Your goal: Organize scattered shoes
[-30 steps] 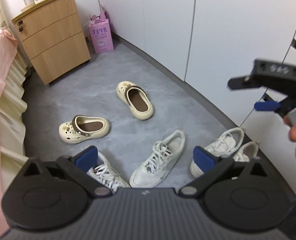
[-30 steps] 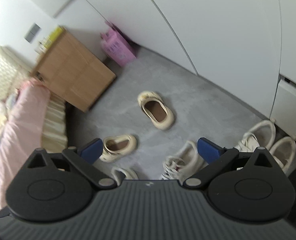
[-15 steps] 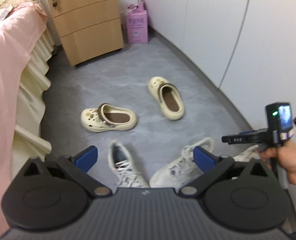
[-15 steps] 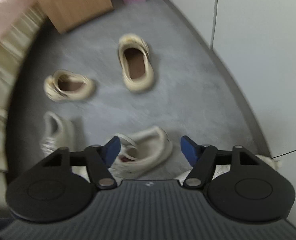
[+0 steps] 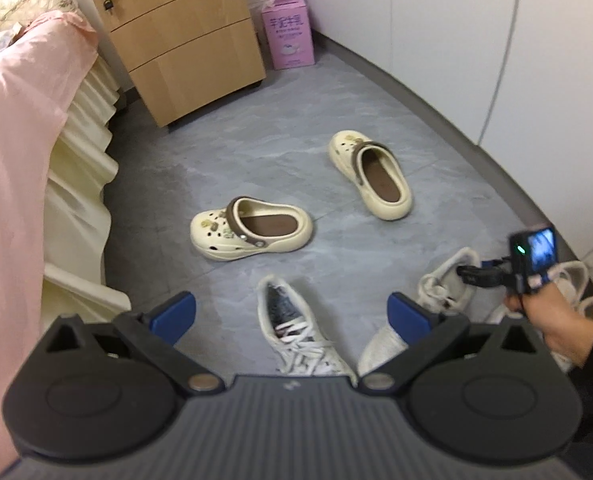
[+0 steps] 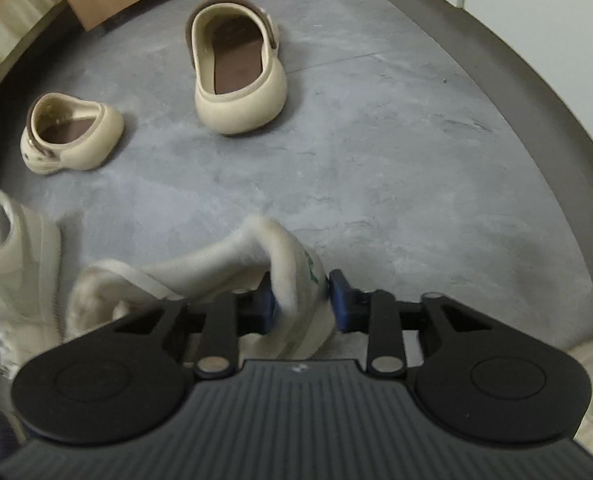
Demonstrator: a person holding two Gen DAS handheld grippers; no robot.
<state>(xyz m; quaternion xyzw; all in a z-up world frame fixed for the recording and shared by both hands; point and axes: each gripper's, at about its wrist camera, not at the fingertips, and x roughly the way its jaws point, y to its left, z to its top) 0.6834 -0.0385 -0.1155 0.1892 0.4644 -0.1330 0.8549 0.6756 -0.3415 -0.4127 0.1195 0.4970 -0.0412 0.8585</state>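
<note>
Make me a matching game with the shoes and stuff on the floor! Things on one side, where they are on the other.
Things:
1. pink box
2. sneaker heel
3. drawers
4. left gripper

Places or states:
A. beside the bed
B. between the closing right gripper pads
C. open, above a laced sneaker
D. against the wall, next to the drawers

Pairs: 1-D, 2-B, 3-A, 4-C
</note>
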